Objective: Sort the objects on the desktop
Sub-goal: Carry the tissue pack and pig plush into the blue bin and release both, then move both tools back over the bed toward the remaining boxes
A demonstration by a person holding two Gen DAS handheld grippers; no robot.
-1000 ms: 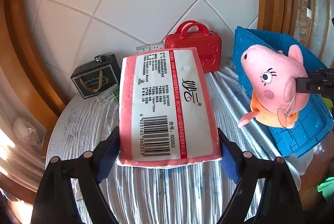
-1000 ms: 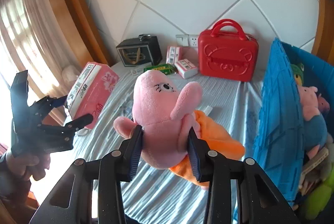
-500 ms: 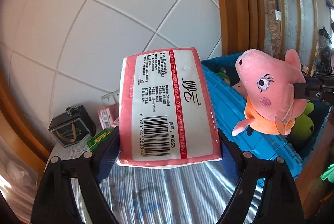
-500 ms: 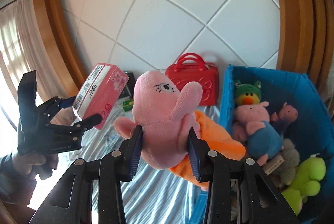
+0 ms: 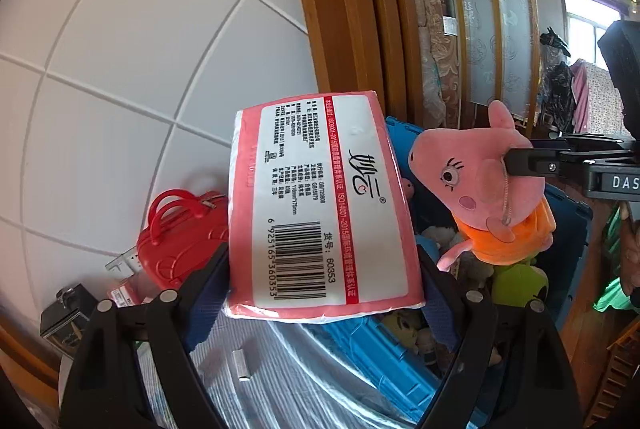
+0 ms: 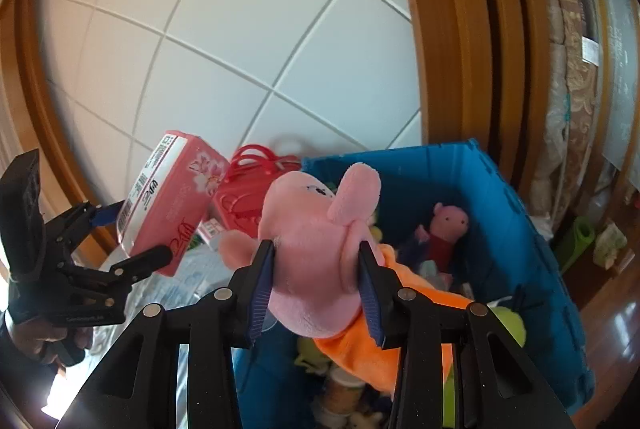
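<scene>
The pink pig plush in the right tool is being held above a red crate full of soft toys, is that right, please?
Not quite: the crate is blue, not red, as the right wrist view shows. The right tool does hold the pink pig plush above it, with soft toys inside.

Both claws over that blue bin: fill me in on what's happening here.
A person is sorting with a claw in each hand. The left claw is clamped on a pink tissue pack, held up in the air. The right claw grips a pink pig plush in an orange dress by its head, above the open blue bin, which already holds other soft toys. A red case sits on the table behind. Nothing has been released yet.
</scene>
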